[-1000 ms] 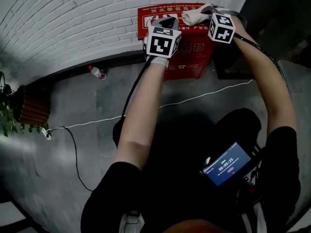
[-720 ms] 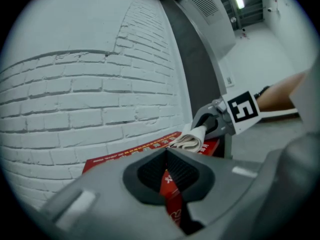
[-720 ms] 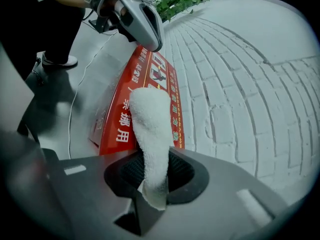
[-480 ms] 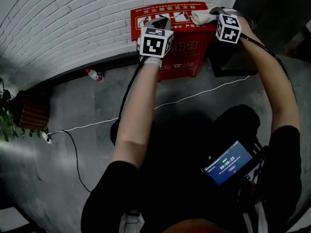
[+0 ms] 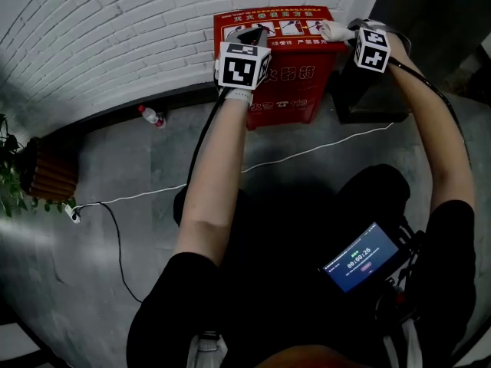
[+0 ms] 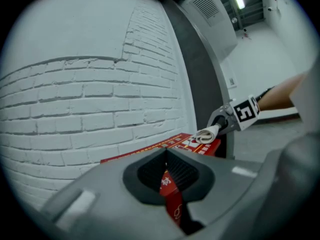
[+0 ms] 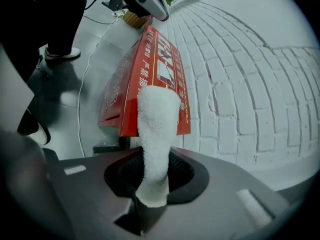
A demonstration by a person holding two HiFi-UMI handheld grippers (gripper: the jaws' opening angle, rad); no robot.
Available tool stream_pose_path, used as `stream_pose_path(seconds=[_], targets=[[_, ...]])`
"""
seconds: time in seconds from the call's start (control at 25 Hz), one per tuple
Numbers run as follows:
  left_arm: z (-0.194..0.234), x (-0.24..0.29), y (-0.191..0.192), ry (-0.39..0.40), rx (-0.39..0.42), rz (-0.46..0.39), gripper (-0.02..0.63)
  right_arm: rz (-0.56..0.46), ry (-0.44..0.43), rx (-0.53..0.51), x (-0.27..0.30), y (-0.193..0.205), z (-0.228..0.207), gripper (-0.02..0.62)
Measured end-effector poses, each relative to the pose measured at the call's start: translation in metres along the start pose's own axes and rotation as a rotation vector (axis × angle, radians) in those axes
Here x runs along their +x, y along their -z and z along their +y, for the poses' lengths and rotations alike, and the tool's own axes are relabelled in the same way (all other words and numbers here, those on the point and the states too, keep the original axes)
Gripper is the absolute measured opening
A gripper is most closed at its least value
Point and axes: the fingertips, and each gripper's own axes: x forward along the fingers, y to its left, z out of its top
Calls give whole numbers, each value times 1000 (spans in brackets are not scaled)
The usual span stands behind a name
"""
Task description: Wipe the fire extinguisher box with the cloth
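Note:
The red fire extinguisher box [image 5: 280,71] stands against the white brick wall. A rolled white cloth [image 5: 336,31] lies at the right end of the box's top, and my right gripper [image 5: 349,32] is shut on it. In the right gripper view the cloth [image 7: 156,119] sticks out from the jaws of my right gripper [image 7: 154,170] towards the box's corner [image 7: 150,69]. My left gripper [image 5: 255,32] sits over the left part of the box's top, shut with nothing held. In the left gripper view, the left gripper [image 6: 166,156] looks along the box [image 6: 145,153] at the cloth [image 6: 206,134].
A plastic bottle [image 5: 152,114] lies at the wall's foot, left of the box. A white cable [image 5: 307,152] runs across the grey floor. A potted plant [image 5: 46,171] stands far left, and a dark stand [image 5: 368,90] adjoins the box's right side. A screen [image 5: 360,263] hangs at the person's waist.
My right gripper has slid the cloth to the right along the box's top, out to its right end. The left gripper has stayed over the left part of the top.

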Motion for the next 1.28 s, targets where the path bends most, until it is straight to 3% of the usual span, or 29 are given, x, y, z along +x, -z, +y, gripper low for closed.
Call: stream_pose_path(seconds=[0.16, 0.32, 0.52, 0.88, 1.08, 1.28], targets=[[7, -14, -11, -15, -10, -14, 0, -24, 49, -15, -26, -15, -25, 89], [17, -25, -12, -33, -18, -19, 0, -121, 116, 0, -46, -60, -46, 90], [36, -39, -12, -74, -30, -26, 0, -271, 132, 4, -48, -150, -55, 91], [92, -81, 15, -191, -66, 16, 0, -439, 104, -160, -42, -303, -27, 91], [104, -90, 42, -204, -63, 78, 0, -451, 76, -220, -30, -339, -10, 91], [94, -81, 54, -167, -60, 105, 0, -431, 52, -214, -26, -336, 0, 90]])
